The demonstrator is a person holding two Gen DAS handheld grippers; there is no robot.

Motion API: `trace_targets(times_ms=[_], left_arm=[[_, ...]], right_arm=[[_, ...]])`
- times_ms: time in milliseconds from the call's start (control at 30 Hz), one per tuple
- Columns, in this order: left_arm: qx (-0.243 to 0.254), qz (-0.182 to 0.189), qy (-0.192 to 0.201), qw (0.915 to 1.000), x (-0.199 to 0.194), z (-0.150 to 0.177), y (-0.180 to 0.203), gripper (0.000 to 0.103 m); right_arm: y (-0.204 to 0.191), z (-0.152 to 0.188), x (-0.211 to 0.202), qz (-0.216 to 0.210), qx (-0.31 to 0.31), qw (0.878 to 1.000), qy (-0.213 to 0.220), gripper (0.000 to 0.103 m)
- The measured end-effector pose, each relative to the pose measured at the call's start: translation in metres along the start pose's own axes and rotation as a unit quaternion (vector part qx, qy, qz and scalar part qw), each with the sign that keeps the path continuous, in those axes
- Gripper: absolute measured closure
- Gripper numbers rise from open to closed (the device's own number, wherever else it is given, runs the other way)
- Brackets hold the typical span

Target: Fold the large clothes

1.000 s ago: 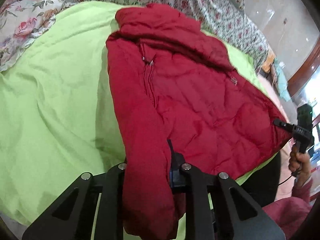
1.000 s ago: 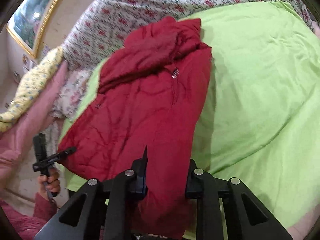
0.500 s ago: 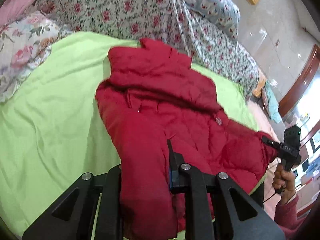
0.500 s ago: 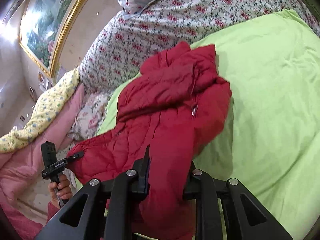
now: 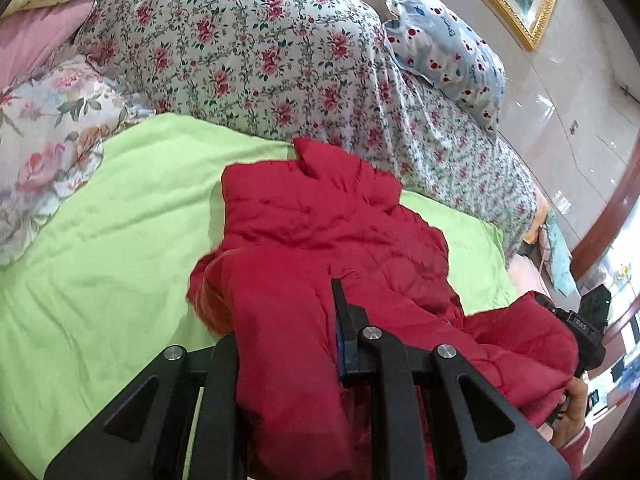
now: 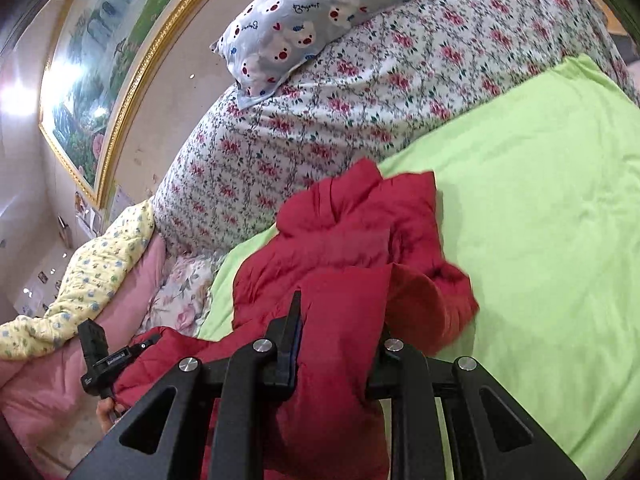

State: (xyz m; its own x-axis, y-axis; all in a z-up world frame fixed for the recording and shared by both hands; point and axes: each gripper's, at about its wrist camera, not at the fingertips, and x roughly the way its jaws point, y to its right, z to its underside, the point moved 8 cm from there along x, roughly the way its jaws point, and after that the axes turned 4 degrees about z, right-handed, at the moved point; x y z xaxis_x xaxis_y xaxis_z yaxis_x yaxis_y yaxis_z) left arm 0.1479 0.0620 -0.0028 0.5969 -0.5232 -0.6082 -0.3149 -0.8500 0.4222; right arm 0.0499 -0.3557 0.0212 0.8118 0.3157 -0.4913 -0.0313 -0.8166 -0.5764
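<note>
Green sheet (image 5: 100, 240): spread over the bed as the folding surface; taken here as the landmark.

Floral quilt (image 5: 248, 52): heaped along the far edge of the green sheet, apparently pushed back to leave room.

Red padded jacket (image 5: 320, 224): collar end laid on the green sheet near its far edge; hem end raised off the sheet toward the near edge, so that the lower half can be carried over the upper for a fold. A loose flap, possibly a sleeve, is blurred and cannot be identified with certainty.

Blue printed pillow (image 6: 320, 8): set on top of the quilt, beyond the far edge of the green sheet.

Left gripper (image 5: 286, 340): above the near edge of the green sheet, jaws clamped on one hem corner of the jacket.

Right gripper (image 6: 338, 344): likewise above the near edge, jaws clamped on the other hem corner, the hem being kept spread between the two.
</note>
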Motion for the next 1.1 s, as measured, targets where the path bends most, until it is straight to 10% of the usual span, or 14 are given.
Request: trace_targets(times_ms=[1100], left_arm=[[-0.036,-0.093,-0.007,0.9950,0.149,-0.073,-0.061,0.084]], right_arm=[[0.056,-0.092,0.167,0.110,0.013,0.993,0.030,0.080]])
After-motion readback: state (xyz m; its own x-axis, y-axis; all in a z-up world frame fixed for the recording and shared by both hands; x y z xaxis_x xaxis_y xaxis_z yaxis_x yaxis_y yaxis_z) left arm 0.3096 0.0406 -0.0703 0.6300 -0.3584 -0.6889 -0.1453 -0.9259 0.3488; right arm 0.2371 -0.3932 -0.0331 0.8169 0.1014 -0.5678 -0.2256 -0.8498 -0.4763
